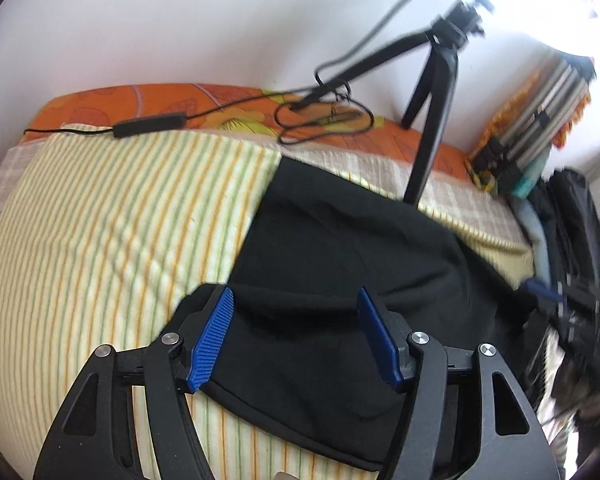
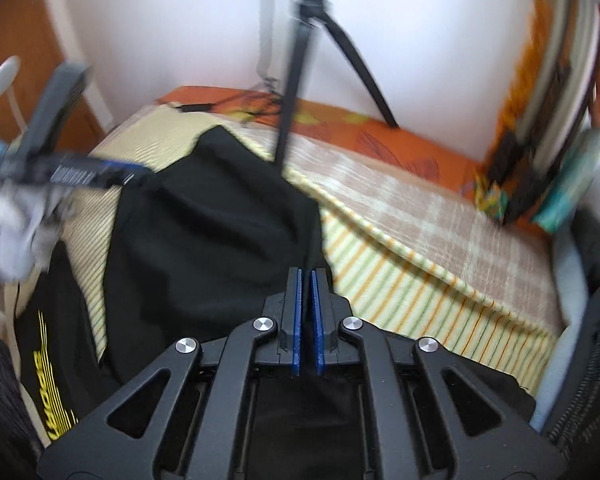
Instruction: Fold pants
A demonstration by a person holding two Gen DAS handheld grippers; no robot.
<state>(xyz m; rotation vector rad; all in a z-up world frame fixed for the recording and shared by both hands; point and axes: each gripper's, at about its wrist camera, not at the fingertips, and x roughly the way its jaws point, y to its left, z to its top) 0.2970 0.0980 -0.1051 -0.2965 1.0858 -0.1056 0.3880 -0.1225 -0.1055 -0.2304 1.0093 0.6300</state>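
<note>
The black pants lie across the striped bed cover, filling the centre and lower right of the left wrist view and the centre left of the right wrist view. The left gripper hovers over a raised ridge of the cloth with its jaws wide and nothing between them. The right gripper has its jaws nearly together; whether a thin edge of the pants is pinched there cannot be told. The likely trouble from here is an uneven fold: if the left jaws close on the loose ridge rather than a true edge, only the top layer may lift and the cloth could bunch. A tripod stands on the bed just beyond the pants, with a cable beside it, so a swung fold could snag either.
</note>
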